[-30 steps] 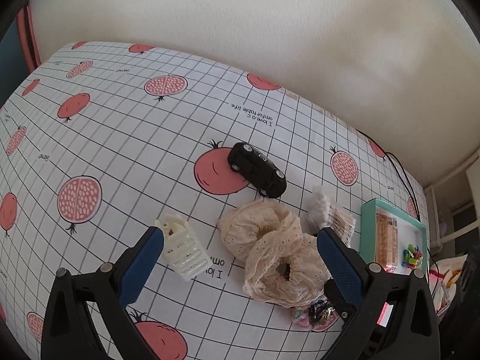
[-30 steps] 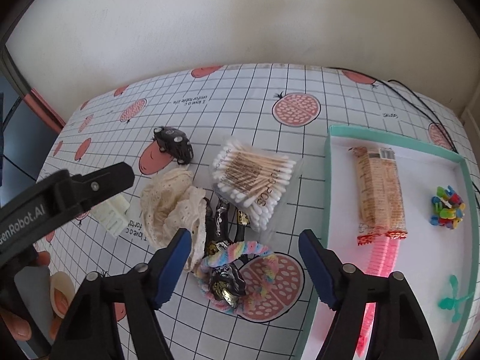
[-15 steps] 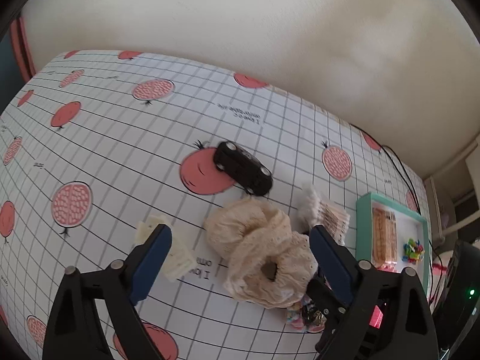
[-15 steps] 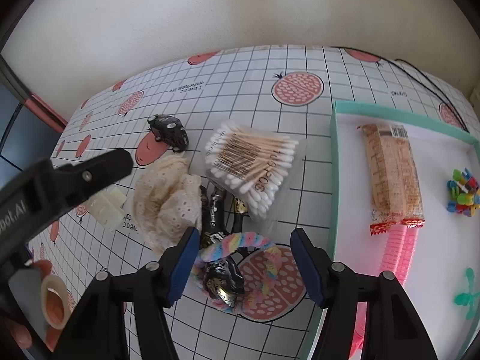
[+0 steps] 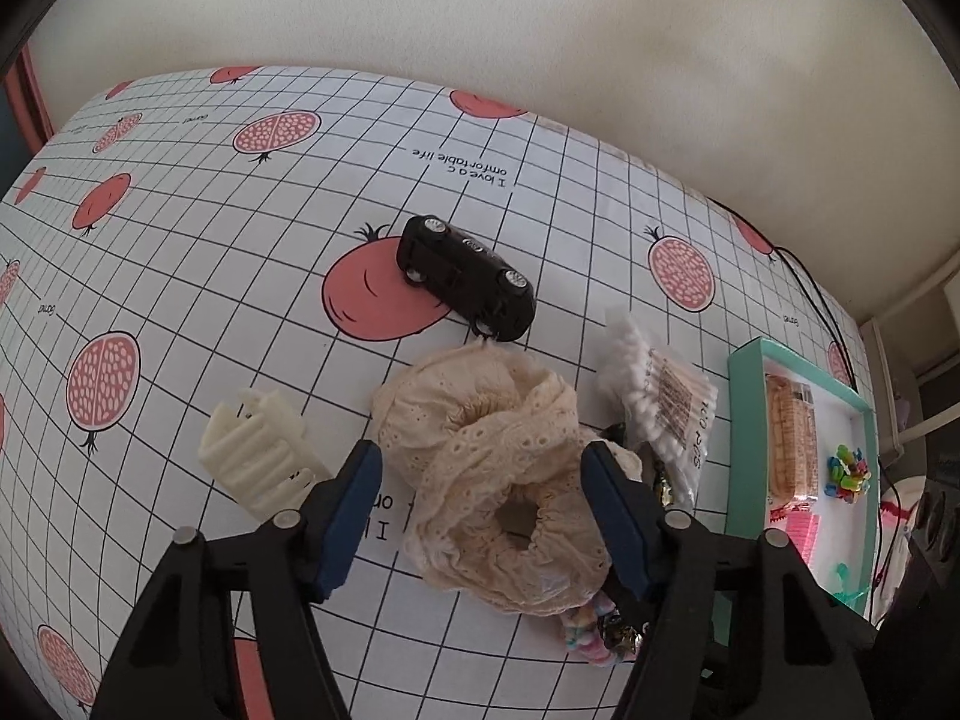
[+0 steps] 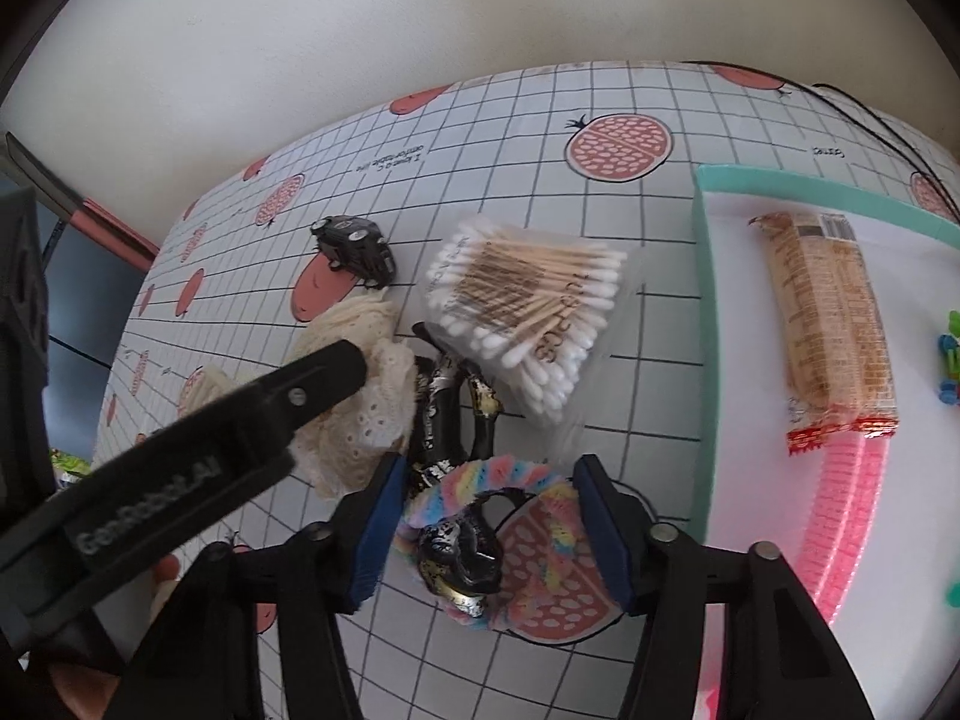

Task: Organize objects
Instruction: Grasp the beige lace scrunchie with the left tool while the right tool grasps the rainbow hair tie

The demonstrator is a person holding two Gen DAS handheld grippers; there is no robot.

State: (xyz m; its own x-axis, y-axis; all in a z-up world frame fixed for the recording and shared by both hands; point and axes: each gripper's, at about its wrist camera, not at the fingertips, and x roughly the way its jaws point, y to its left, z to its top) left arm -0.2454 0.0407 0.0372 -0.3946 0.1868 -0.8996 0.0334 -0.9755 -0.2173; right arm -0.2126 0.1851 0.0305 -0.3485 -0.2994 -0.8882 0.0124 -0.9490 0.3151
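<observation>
The tablecloth (image 5: pixel 180 192) carried a black grid, pomegranate prints and the inverted text "I love a comfortable life". The side of the left gripper (image 5: pixel 480 516), seen from the right wrist view, bore the marking "GenRobot.AI". The clear bag of cotton swabs (image 6: pixel 528 312) showed printing that appeared to read "100 PCS"; this was not fully legible. The wrapped snack bar (image 6: pixel 831 324) had a barcode panel at its far end; other print on it could not be read.

The left gripper's jaws stood apart, straddling the cream lace scrunchies (image 5: pixel 498 480) without clamping them. The right gripper (image 6: pixel 486 534) was likewise spread wide, its blue pads on either side of the rainbow scrunchie (image 6: pixel 480 480), which lay on the cloth around a black-and-gold wrapped item (image 6: pixel 459 558). Whether the pads touched the scrunchie could not be determined.

The black toy car (image 5: pixel 467 276) lay just beyond the lace scrunchies, on its side with wheels showing. A cream ribbed plastic piece (image 5: pixel 264 456) lay to their left. The swab bag lay to their right, partly over the dark wrapped items.

The teal tray (image 6: pixel 702 324) sat at the right and held the snack bar, a pink ribbed strip (image 6: pixel 852 516) and a cluster of small coloured pieces (image 5: pixel 847 471). A black cable (image 5: pixel 810 288) ran along the far table edge.
</observation>
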